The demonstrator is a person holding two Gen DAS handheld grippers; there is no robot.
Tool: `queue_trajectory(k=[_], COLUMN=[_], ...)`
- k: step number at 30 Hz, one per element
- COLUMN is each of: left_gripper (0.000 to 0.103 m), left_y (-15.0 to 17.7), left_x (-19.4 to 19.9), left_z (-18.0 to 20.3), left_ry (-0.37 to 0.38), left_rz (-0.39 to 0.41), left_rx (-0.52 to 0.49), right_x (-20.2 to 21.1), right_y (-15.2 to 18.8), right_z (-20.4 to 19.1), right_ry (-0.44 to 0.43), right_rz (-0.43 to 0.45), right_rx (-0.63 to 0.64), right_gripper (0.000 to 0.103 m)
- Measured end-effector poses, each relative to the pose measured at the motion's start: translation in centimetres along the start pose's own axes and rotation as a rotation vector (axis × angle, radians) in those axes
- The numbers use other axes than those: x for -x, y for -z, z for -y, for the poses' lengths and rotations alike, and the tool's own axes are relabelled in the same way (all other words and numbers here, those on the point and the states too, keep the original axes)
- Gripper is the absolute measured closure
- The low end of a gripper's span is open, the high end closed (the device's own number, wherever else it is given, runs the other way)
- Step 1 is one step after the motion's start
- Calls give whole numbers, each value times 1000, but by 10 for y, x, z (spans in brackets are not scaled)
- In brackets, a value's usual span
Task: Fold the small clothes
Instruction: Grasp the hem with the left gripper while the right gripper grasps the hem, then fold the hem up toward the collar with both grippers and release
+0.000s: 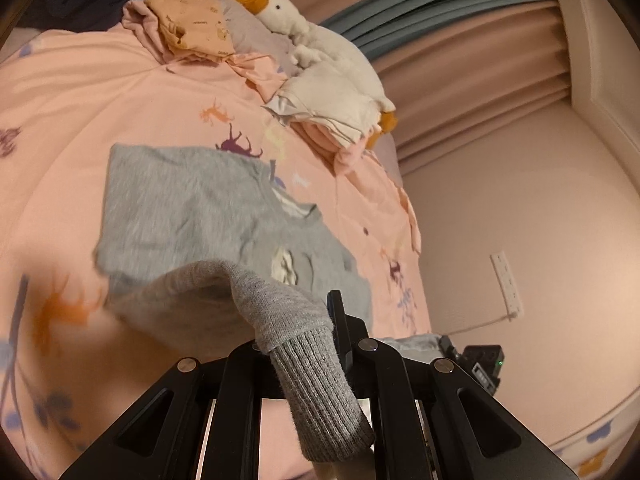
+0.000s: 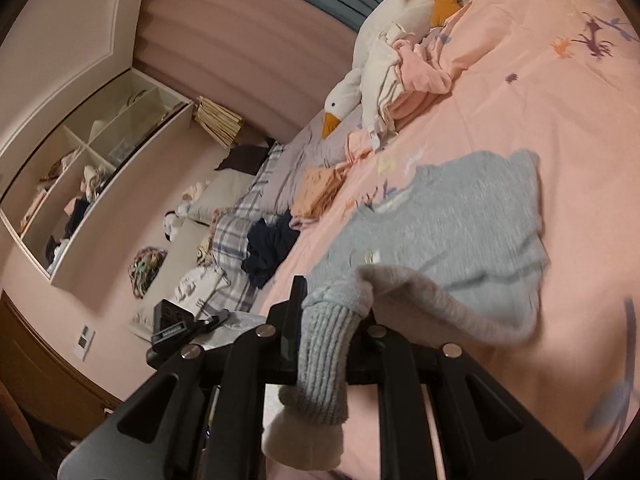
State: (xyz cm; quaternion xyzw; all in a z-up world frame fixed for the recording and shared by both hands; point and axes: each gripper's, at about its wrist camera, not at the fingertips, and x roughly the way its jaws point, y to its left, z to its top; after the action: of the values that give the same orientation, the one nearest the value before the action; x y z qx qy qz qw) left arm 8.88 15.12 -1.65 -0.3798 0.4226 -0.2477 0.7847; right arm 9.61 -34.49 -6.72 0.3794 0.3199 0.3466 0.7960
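Note:
A small grey knit sweater [image 1: 192, 208] lies spread on the pink bed cover [image 1: 80, 92]; it also shows in the right wrist view [image 2: 460, 216]. My left gripper [image 1: 320, 344] is shut on one ribbed cuff [image 1: 320, 392] and holds that sleeve lifted over the body. My right gripper [image 2: 324, 320] is shut on the other ribbed cuff [image 2: 320, 368], its sleeve [image 2: 440, 300] arching up from the sweater. Both cuffs hang back over the gripper frames.
A white plush goose [image 1: 320, 48] lies by a heap of pale and pink clothes [image 1: 328, 108] at the bed's far side. Orange [image 1: 192, 24] and dark garments [image 2: 268, 248] lie further off. The other gripper [image 1: 480, 360] shows beside the bed edge. Wall and curtain border the bed.

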Motion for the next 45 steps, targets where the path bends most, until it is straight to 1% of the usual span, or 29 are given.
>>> queue_trajectory(k=[4,6,10,12,13,15,19,20,21,22,23,24,25,26,27,28,30,31,33,34,35,37,38,39,40,41,43,45], left_gripper=[95,95,95,95,95,95,95,92,82,72,49,35,34,33,33,33,33,33,33,33,33,33,33,33,33,33,33,33], left_y=[-31,-46,-73,-87,-95,-104,-115,-117,-119,-121,-123,-127,-132,-135,-140,-142,-142,-141,-141,-140,-142,-146,-150,-151,-153,-151,-142,-129], left_x=[-26,-41,-72,-92,-105,-125,-152,-158,-161,-164,-166,-163,-157,-154,-149,-148,-146,-146,-141,-136,-138,-127,-122,-114,-115,-109,-101,-101], left_z=[-12,-18,-26,-33,-38,-51,-74,-83,-88,-94,-100,-109,-116,-118,-120,-121,-123,-122,-121,-121,-120,-117,-116,-116,-114,-111,-98,-79], left_ry=[-27,-41,-66,-97,-111,-136,-200,-203,-202,-199,-186,-160,-142,-139,-146,-151,-158,-167,-175,-174,-176,-219,-254,-264,-268,-277,-338,-391], left_rz=[-19,-35,-66,-77,-96,-119,-163,-183,-200,-216,-230,-214,-170,-147,-125,-122,-126,-126,-114,-97,-87,-38,-8,4,12,17,5,-21], left_rx=[57,78,110,135,147,197,275,308,335,364,404,454,497,511,510,505,497,488,473,471,471,448,429,423,420,403,305,180], right_x=[-21,-36,-63,-76,-83,-94,-118,-123,-127,-131,-132,-132,-132,-130,-128,-127,-126,-127,-130,-130,-131,-125,-120,-112,-106,-96,-88,-85], right_y=[-28,-42,-66,-76,-80,-87,-96,-98,-100,-102,-104,-105,-109,-112,-114,-116,-119,-121,-124,-126,-129,-132,-133,-134,-134,-132,-130,-122], right_z=[11,23,52,67,76,88,115,121,126,132,137,141,147,151,154,157,157,156,151,149,148,150,152,155,156,154,144,122], right_ry=[31,49,88,116,134,159,251,257,259,271,273,260,237,218,208,202,216,223,217,200,180,184,180,174,179,196,228,282], right_rz=[0,-14,-13,-15,-16,-28,-80,-94,-108,-123,-126,-121,-111,-97,-84,-74,-72,-76,-82,-81,-82,-53,-20,13,37,60,53,23], right_rx=[-30,-64,-146,-186,-208,-245,-317,-338,-358,-390,-423,-454,-491,-525,-550,-567,-563,-544,-503,-489,-481,-498,-520,-535,-543,-536,-483,-348], right_gripper=[87,87,87,87,87,86,85,81,77,67,55,53,52,49,48,47,47,45,39,33,31,31,31,30,30,30,31,34])
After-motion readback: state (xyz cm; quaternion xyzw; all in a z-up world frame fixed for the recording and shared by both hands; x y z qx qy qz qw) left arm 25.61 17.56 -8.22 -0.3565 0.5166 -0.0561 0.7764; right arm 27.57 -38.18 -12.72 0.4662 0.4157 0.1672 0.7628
